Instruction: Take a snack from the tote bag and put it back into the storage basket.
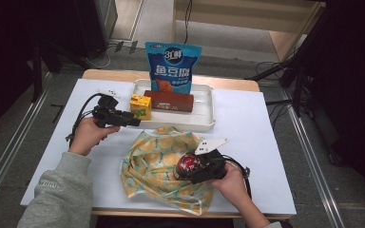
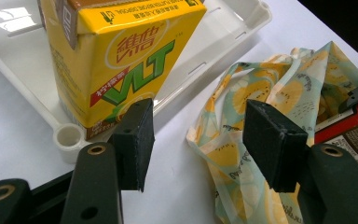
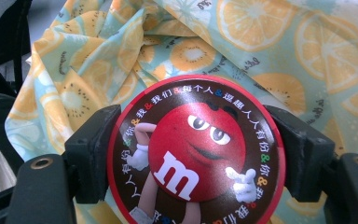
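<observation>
The right hand-held gripper (image 3: 193,154) clamps the rigid, smooth, probably slippery round candy tin (image 3: 196,151) across its rim above the soft fruit-print bag (image 1: 159,166), while the left hand-held gripper (image 2: 196,140) stands released beside the light juice carton (image 2: 116,56).

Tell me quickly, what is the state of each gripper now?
Left gripper: open, holding nothing, close to the yellow drink carton.
Right gripper: closed on the round red candy tin, above the fruit-print bag.
</observation>
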Motion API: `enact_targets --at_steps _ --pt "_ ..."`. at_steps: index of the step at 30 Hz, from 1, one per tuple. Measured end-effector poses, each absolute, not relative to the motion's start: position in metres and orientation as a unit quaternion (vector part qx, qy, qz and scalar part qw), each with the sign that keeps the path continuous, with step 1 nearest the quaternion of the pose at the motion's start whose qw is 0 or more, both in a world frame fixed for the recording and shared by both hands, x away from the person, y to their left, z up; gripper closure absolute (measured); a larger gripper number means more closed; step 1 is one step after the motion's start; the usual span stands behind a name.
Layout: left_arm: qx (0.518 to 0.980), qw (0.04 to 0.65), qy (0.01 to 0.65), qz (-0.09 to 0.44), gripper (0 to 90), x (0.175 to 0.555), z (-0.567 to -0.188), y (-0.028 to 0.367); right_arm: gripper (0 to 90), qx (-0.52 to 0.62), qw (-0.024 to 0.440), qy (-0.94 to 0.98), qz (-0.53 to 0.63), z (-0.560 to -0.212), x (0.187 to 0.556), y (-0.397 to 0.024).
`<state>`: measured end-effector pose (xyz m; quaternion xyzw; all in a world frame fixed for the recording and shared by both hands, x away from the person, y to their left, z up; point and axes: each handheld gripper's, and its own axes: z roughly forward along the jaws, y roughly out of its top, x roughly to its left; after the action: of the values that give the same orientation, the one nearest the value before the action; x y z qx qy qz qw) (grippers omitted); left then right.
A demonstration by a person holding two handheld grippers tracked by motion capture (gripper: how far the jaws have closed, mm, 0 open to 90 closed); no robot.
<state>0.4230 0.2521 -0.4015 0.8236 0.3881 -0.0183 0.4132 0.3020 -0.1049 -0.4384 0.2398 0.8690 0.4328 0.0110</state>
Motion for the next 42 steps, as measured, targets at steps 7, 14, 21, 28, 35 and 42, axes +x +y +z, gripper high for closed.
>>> enact_targets --at_steps 7,14,21,28,35,42 --pt "0.826 0.412 0.385 -0.023 43.1 0.423 -0.402 0.252 25.7 0.25 0.008 0.865 0.435 -0.431 0.304 -0.107" --pt "0.828 0.416 0.376 -0.026 41.1 0.421 -0.401 0.25 25.8 0.251 0.011 0.865 0.434 -0.426 0.308 -0.106" --pt "0.829 0.414 0.376 -0.027 40.4 0.422 -0.402 0.25 25.8 0.253 0.014 0.864 0.434 -0.419 0.312 -0.103" --pt "0.829 0.415 0.375 -0.027 39.5 0.422 -0.401 0.25 25.9 0.258 0.018 0.862 0.435 -0.412 0.317 -0.103" --pt "0.828 0.415 0.375 -0.027 39.1 0.422 -0.401 0.249 25.9 0.263 0.022 0.864 0.428 -0.406 0.321 -0.103" --pt "0.829 0.413 0.375 -0.027 38.8 0.422 -0.401 0.249 25.9 0.268 0.024 0.861 0.431 -0.399 0.326 -0.107"
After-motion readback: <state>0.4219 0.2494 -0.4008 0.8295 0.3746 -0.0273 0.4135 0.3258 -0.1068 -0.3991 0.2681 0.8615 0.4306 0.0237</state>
